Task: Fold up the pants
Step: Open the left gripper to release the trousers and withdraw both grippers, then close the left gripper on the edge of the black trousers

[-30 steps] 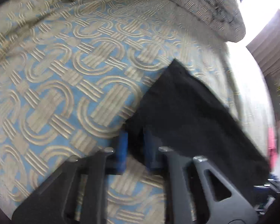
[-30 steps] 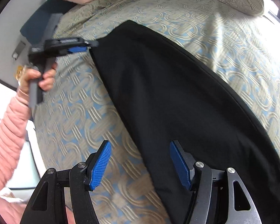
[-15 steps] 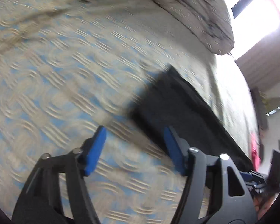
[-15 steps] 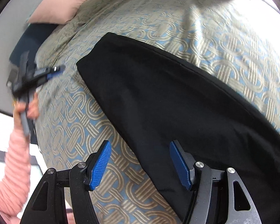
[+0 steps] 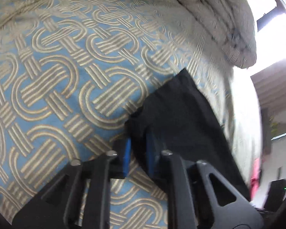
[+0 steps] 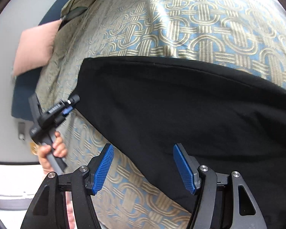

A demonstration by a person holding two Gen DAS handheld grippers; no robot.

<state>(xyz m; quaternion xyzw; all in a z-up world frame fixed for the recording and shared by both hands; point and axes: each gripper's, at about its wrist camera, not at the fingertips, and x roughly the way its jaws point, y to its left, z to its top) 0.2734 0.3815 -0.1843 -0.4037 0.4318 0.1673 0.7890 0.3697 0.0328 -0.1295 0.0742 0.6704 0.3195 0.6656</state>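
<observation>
The black pants lie flat across the patterned blue and beige bedspread. In the left wrist view my left gripper is shut on the near corner of the pants, blue pads pinching the cloth. The left gripper also shows in the right wrist view, held in a hand at the pants' left corner. My right gripper is open and empty, hovering over the near edge of the pants, one pad over the bedspread and one over the cloth.
A bunched duvet lies at the far end of the bed. A pink pillow rests at the bed's left side by a dark headboard. Bright windows and room furniture lie beyond the bed's right edge.
My left gripper was open above the pants corner half a second ago; it has now closed on that corner. The right gripper stayed open and shifted its view over the pants.
</observation>
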